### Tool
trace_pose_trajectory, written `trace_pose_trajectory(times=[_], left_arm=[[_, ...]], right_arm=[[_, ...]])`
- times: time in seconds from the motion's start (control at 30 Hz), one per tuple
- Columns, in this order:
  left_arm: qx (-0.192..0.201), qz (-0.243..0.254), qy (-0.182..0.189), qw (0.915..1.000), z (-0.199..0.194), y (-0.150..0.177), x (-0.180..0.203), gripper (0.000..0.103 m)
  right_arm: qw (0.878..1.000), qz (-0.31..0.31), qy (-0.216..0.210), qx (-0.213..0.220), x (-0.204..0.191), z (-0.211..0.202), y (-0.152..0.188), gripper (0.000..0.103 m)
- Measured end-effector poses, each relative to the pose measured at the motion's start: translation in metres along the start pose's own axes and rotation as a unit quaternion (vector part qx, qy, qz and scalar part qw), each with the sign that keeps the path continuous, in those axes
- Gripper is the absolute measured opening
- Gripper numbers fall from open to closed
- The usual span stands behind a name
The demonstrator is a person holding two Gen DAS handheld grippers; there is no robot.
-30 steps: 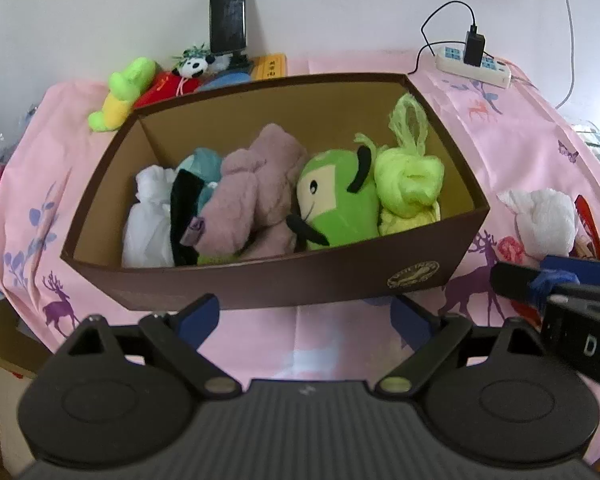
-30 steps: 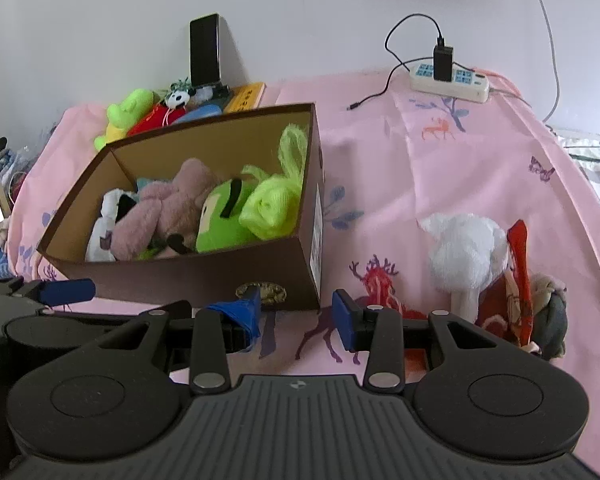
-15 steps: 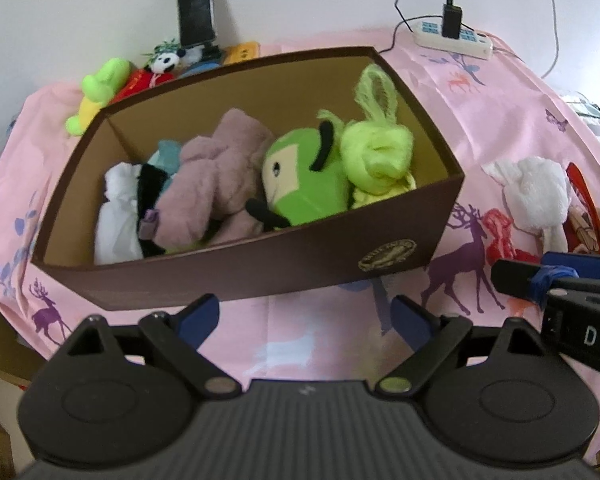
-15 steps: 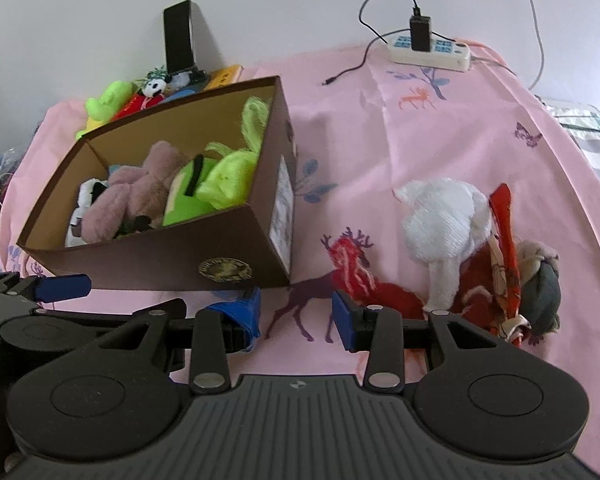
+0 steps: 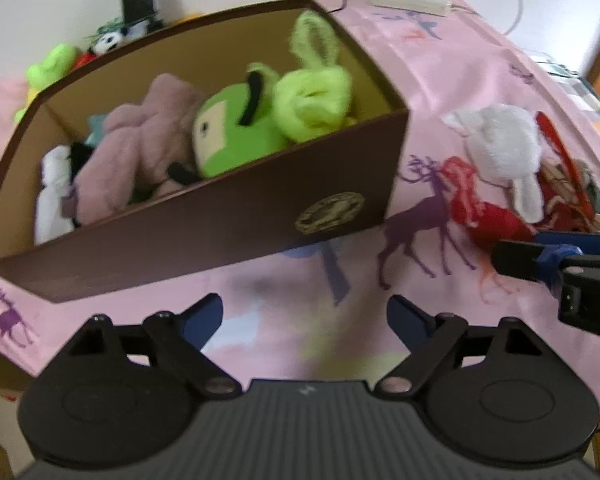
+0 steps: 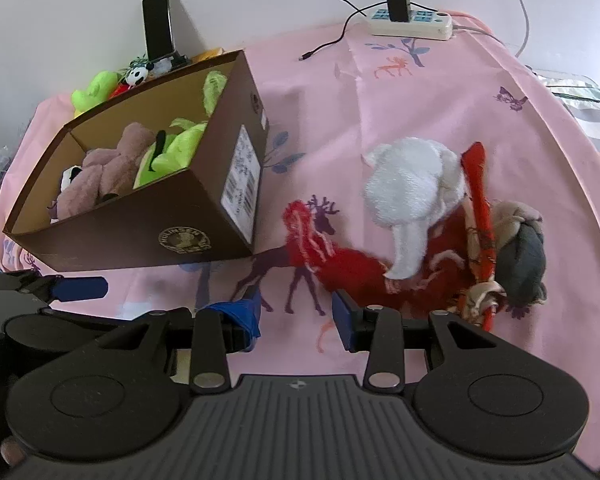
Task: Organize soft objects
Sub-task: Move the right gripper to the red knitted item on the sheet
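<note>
A brown cardboard box (image 5: pixel 180 236) (image 6: pixel 112 236) holds a mauve plush (image 5: pixel 140 152), a green plush (image 5: pixel 228 136), a neon-green mesh bundle (image 5: pixel 316 96) and a white item (image 5: pixel 52 196). To its right on the pink cloth lies a pile: a white plush (image 6: pixel 412 188) (image 5: pixel 500 144), a red yarn piece (image 6: pixel 332 256), a red patterned cloth (image 6: pixel 478 208) and a grey-beige bundle (image 6: pixel 520 248). My left gripper (image 5: pixel 306 316) is open over bare cloth in front of the box. My right gripper (image 6: pixel 296 316) is open just short of the red yarn, with nothing between its fingers.
A power strip (image 6: pixel 412 26) with a plugged charger and a loose cable lies at the back. A phone on a stand (image 6: pixel 158 26), a green plush (image 6: pixel 94 90) and a small panda (image 6: pixel 136 76) sit behind the box. The pink cloth (image 6: pixel 440 92) drops off at the right and front edges.
Both grippers have come down and shifted right. The pile of soft things now looks larger and closer in both views, and the box has slid toward the left of the pictures.
</note>
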State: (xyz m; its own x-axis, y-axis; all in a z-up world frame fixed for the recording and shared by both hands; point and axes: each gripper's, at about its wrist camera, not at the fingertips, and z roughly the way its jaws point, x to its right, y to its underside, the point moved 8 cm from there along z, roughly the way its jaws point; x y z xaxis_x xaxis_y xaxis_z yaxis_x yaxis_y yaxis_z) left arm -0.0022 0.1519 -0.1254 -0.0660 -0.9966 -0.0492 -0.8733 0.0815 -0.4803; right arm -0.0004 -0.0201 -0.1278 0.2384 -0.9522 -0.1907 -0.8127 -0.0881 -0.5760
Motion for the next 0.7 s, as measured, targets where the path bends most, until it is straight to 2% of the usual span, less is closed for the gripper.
trace_pose_trajectory(times=[0.37,0.57,0.7], left_arm=[[0.020,0.025,0.070,0.9971,0.010,-0.006,0.033,0.078],[0.038,0.057,0.119,0.9906,0.011,-0.002,0.058,0.076],[0.051,0.081,0.131,0.9867,0.010,0.000,0.072,0.075]], right_arm=[[1.000,0.013,-0.003,0.005,0.025,0.003,-0.009,0.023],[1.000,0.024,-0.015,-0.002,0.039,0.010,-0.019,0.023],[0.999,0.012,-0.038,-0.015,0.038,0.018,-0.025,0.023]])
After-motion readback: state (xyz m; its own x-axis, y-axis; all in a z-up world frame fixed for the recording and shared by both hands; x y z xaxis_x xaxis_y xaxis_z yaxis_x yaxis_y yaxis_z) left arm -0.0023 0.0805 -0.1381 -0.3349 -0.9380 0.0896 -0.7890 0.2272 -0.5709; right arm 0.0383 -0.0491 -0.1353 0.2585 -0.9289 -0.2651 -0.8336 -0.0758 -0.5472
